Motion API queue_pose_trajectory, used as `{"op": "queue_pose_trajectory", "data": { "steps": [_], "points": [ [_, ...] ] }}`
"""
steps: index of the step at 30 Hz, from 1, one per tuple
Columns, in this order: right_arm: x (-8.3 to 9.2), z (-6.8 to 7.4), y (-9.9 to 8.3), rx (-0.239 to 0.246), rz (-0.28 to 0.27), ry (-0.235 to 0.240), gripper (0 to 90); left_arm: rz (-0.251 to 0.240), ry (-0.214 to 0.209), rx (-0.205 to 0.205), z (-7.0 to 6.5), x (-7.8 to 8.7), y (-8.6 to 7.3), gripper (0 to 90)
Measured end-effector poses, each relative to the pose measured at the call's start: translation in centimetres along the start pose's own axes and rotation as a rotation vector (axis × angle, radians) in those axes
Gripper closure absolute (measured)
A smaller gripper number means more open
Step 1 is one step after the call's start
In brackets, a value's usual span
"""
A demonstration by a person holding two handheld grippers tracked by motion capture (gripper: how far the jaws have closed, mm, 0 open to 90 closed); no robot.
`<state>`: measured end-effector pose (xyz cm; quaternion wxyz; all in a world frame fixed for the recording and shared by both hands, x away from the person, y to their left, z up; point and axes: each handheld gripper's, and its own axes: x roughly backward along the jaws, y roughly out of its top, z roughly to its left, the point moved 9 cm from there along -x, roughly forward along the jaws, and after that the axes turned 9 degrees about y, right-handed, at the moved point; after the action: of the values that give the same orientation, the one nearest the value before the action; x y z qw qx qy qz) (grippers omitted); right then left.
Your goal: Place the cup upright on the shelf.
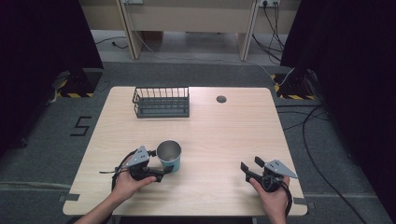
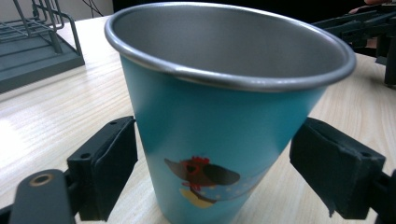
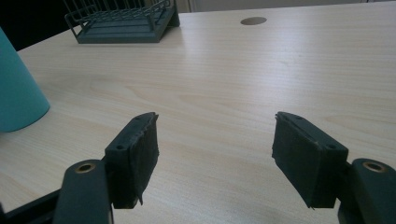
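1. At the near left of the wooden table (image 1: pixel 219 135), my left hand (image 1: pixel 125 183) holds the left gripper (image 1: pixel 164 171) low and level, its jaws pointing toward the table's centre and set on either side of the cup (image 1: pixel 169 156).
2. In the left gripper view, the cup (image 2: pixel 219 121) stands upright between the two black pads (image 2: pixel 109 163). The left pad lies at the wall or just off it and the right pad shows a narrow gap, so the jaws stand apart around the cup rather than pressed onto it.
3. The cup is teal outside and bare metal inside, with a small cartoon print low on its side. It rests on the tabletop near the front edge, left of centre.
4. At the near right, my right hand (image 1: pixel 273 191) holds the right gripper (image 1: pixel 251 164) with its jaws angled forward and to the left. It sits well apart from the cup.
5. The right gripper view shows the right gripper's (image 3: pixel 215 154) jaws spread wide over bare wood, gripping nothing, with the cup's teal side (image 3: pixel 16 93) at the far left edge.
6. Count on the table: one cup, one dark wire rack (image 1: pixel 161 101) toward the far left, and one round cable hole (image 1: pixel 221 99) near the far edge.
7. Count of tools: two grippers, one in each hand, each topped with a grey three-cornered plate.
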<state>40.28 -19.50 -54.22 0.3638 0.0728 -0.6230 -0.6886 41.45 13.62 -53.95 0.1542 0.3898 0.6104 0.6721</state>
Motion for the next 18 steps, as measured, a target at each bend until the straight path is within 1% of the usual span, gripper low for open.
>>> {"op": "queue_pose_trajectory", "data": {
  "steps": [2,5,8,18],
  "points": [
    [-0.04,-0.03,-0.02,0.005,0.000,-0.001,31.9,0.000,0.000,-0.003,-0.01,-0.14,0.01,14.8],
    [-0.07,0.06,-0.10,-0.002,0.003,0.002,31.9,-0.002,-0.001,-0.003,0.01,-0.31,0.02,15.1],
    [-0.08,0.05,-0.11,-0.002,0.004,0.002,32.0,-0.006,-0.004,-0.007,0.01,-0.33,0.06,17.1],
    [-0.15,0.08,-0.18,-0.005,0.007,0.003,32.2,-0.015,-0.007,-0.006,0.04,-0.35,0.02,17.5]
  ]
}}
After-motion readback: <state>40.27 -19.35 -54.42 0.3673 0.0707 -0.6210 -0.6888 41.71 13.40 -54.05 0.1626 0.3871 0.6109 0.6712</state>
